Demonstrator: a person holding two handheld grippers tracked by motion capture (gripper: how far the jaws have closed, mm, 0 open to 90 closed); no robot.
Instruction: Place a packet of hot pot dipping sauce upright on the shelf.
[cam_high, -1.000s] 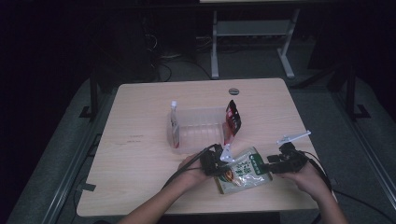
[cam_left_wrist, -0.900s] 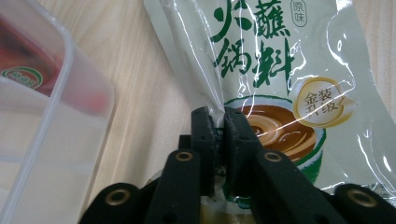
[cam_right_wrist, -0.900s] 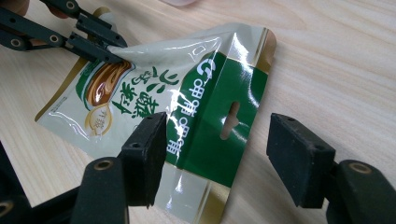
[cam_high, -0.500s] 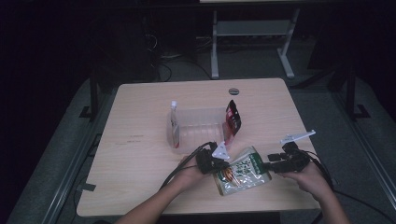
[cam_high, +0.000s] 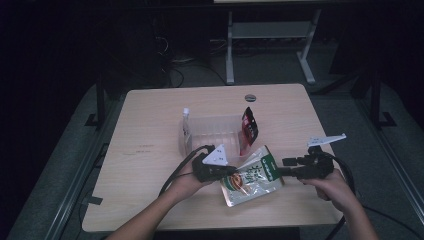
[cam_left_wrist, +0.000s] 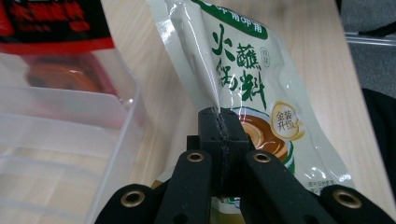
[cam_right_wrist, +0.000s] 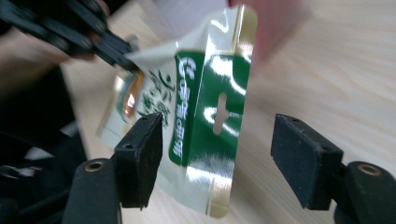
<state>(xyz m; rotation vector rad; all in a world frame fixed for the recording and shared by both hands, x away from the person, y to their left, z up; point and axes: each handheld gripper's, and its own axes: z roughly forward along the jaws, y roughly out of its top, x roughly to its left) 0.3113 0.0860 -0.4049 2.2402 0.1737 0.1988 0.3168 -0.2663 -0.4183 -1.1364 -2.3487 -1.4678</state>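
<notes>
A cream and green sauce pouch (cam_high: 252, 176) lies near the table's front edge, between my two grippers. My left gripper (cam_high: 231, 172) is shut on a raised fold of the pouch's cream side. In the left gripper view the jaws (cam_left_wrist: 218, 116) meet with the film of the pouch (cam_left_wrist: 243, 70) pinched between them. My right gripper (cam_high: 286, 166) stands open at the pouch's green top end. In the right gripper view its jaws (cam_right_wrist: 224, 140) flank the pouch's (cam_right_wrist: 205, 116) green header without touching it, and the left gripper (cam_right_wrist: 126, 63) grips the far side.
A clear plastic container (cam_high: 212, 132) sits mid-table just beyond the pouch. A red and black packet (cam_high: 248, 127) stands at its right end and a small white-capped item (cam_high: 186, 120) at its left. The wooden table (cam_high: 150, 125) has bare room at left and back.
My left hand has risen a little with the pouch's fold pinched, lifting that side off the table. The right hand has stayed where it was.
</notes>
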